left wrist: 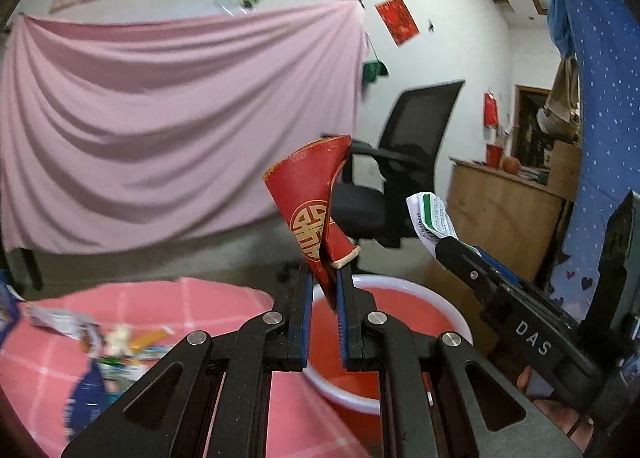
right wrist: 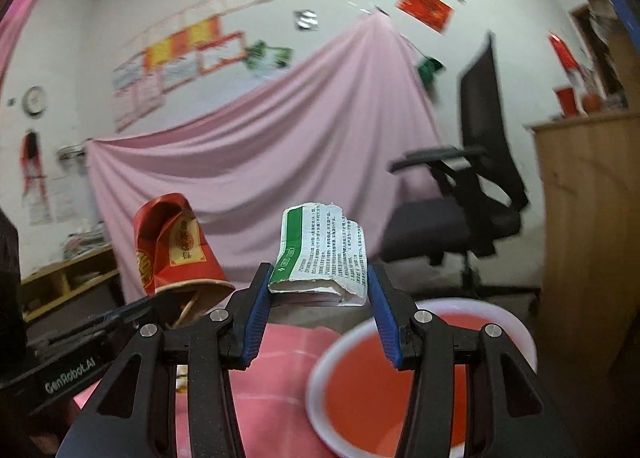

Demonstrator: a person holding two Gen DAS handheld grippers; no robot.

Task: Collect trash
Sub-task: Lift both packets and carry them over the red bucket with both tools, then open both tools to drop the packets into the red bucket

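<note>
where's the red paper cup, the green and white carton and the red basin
red paper cup (left wrist: 308, 194), left wrist view, its crushed side
green and white carton (right wrist: 324, 250), right wrist view, its printed face
red basin (right wrist: 360, 386), right wrist view, its inner floor

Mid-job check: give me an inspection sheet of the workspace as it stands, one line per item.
Surface: table with a pink checked cloth.
Job's things: crushed red paper cup and torn green-and-white carton, both held up near the red basin with a white rim, which looks empty in what shows.
Clutter: wrappers and scraps lying on the cloth, blurred.
Grippers: left hand-held gripper shut on the cup; right hand-held gripper shut on the carton.
Cables: nothing seen.
Surroundings: pink sheet hung on the wall, black office chair, wooden cabinet, wall posters.
</note>
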